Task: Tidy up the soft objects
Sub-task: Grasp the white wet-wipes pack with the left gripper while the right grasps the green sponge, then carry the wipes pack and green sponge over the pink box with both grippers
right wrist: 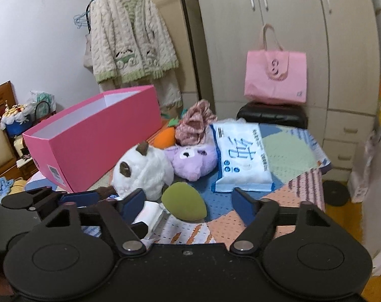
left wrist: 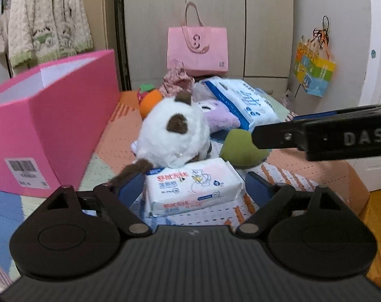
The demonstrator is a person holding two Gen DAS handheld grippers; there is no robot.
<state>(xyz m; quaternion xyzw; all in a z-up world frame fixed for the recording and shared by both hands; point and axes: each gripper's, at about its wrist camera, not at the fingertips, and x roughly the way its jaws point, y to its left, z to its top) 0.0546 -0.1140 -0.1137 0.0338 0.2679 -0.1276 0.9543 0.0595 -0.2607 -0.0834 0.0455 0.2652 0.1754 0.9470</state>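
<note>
Left tongs [left wrist: 193, 184] spread wide around the small tissue pack [left wrist: 193, 187], blue fingers [left wrist: 131, 186] just outside each short end, not yet pressing. Right tongs [right wrist: 184, 205] equally wide and empty, hovering near the green egg-shaped plush [right wrist: 184, 202]. Pack lying flat on the patchwork mat [left wrist: 304, 173], far edge tucked under the white plush [left wrist: 174, 136]. Probably the grasp step: best to close evenly on the middle of the pack, squeeze only until the wrapper firms, then draw toward the near side before lifting so the white plush slides off rather than tipping. Open pink box [left wrist: 52, 125] waiting close on the left, likely the destination.
</note>
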